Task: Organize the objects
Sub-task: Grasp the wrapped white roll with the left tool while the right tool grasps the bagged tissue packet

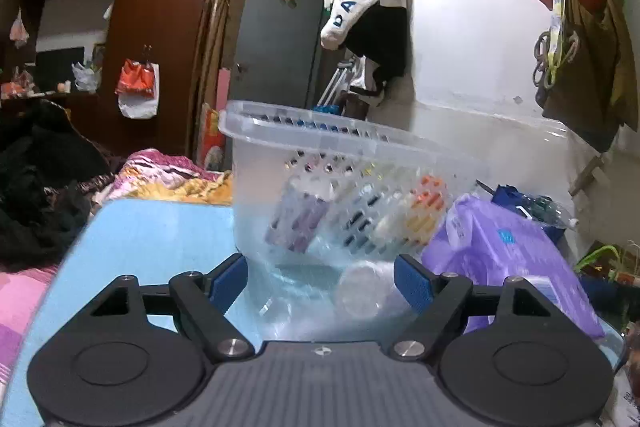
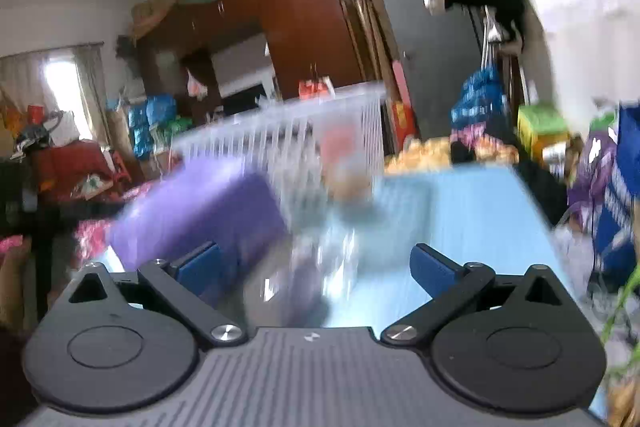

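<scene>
A clear slotted plastic basket (image 1: 304, 135) stands on the light blue table (image 1: 160, 235), straight ahead of my left gripper (image 1: 320, 281). It holds several items: a purple-and-white packet (image 1: 296, 223), an orange-and-white packet (image 1: 424, 203) and a clear round lid or cup (image 1: 362, 293) low down. My left gripper is open with its blue pads on either side of the basket's near end, and holds nothing. My right gripper (image 2: 314, 267) is open and empty. Its view is blurred; the basket (image 2: 304, 131) and a purple pack (image 2: 200, 211) lie ahead.
A purple wrapped pack (image 1: 508, 259) lies on the table right of the basket. Colourful bedding (image 1: 168, 175) and dark clothes (image 1: 36, 195) lie to the left. A wardrobe (image 1: 160, 7), a grey door (image 1: 276, 39) and hanging bags (image 1: 584, 39) stand behind.
</scene>
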`<state>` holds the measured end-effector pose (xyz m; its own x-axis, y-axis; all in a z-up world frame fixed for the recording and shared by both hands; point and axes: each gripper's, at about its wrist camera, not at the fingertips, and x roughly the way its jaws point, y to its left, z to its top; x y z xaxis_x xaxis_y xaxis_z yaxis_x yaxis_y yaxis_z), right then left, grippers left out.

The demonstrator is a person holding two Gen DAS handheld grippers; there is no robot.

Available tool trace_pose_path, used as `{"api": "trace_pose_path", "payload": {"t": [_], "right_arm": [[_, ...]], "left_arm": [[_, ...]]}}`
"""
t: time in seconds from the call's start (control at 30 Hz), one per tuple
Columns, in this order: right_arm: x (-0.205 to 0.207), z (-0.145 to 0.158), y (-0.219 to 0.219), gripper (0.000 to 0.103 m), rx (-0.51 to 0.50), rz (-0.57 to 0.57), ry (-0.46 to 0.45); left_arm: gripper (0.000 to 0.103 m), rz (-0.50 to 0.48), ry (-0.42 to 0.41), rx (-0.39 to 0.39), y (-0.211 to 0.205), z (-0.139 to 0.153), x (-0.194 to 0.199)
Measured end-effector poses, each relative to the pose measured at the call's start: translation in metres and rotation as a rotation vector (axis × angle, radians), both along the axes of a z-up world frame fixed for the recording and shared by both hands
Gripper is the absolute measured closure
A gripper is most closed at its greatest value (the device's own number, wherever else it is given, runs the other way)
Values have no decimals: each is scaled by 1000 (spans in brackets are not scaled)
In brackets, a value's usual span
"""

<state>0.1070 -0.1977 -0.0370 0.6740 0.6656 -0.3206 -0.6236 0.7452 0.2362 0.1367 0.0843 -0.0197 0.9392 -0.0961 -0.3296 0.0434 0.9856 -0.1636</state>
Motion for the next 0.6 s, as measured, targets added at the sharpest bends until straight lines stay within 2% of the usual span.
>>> {"api": "trace_pose_path", "payload": {"t": [0.1,0.17,0.23,0.4,0.47,0.5,0.6], "right_arm": [[5,1,18,7,-25,40,-12],[7,3,27,8,-34,43,-31],[5,0,31,13,-56,40,-31],[1,-9,33,33,-81,49,-28],[-1,-12,33,37,-85,56,-25],[-1,-13,33,43,-88,60,-23],[1,-16,33,51,-107,53,-25]], "left_arm": [[20,-13,32,9,-3,-1,13],[20,-47,52,-14,-3,-2,21],[20,-46,68,-49,1,-5,25],[20,-82,92,-107,7,-12,32],[20,-103,74,-104,6,-12,27],[20,-107,67,-100,5,-13,25],[20,-113,79,-97,1,-13,27]]}}
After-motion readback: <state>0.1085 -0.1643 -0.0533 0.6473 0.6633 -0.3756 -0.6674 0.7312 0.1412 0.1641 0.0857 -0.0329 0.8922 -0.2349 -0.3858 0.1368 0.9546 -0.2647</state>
